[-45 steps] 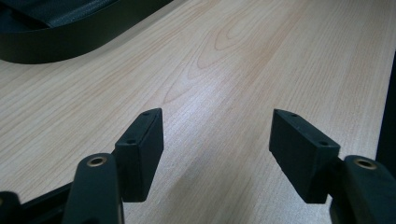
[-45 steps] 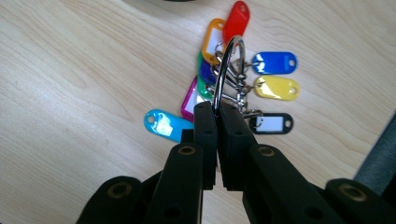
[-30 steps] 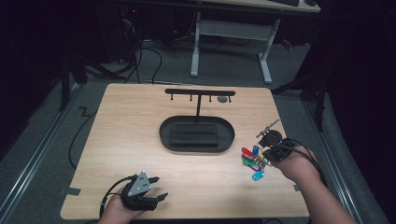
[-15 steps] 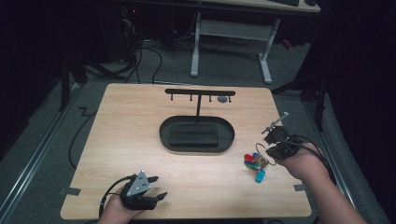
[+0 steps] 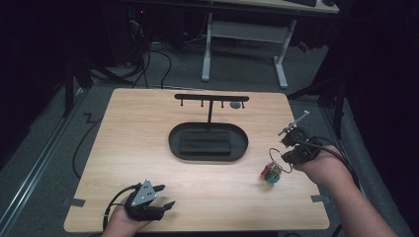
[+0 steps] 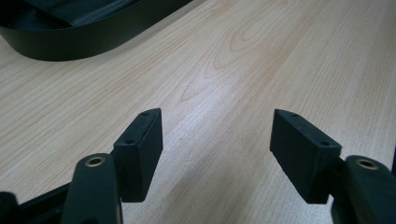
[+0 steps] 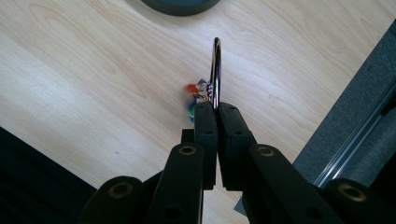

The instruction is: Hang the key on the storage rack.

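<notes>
— Where's the ring (image 7: 215,65)?
— Pinched in my right tool (image 7: 217,109), keys (image 5: 271,173) dangling at the tabletop's (image 5: 138,143) right side.
— Progress?
— Picked up, I'd say; not yet hung on the rack (image 5: 211,98) behind the tray (image 5: 207,153).
— Left tool (image 6: 215,140)?
— Spread, holding nothing, near corner.

Left gripper (image 6: 217,149) gapes wide; right gripper (image 7: 217,116) is clamped tight.

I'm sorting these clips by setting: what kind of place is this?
Probably a lab or workshop set up for recording, not a home: a bare wooden table on grey carpet, cables trailing on the floor, and an office desk frame behind it in a dark room.
</notes>
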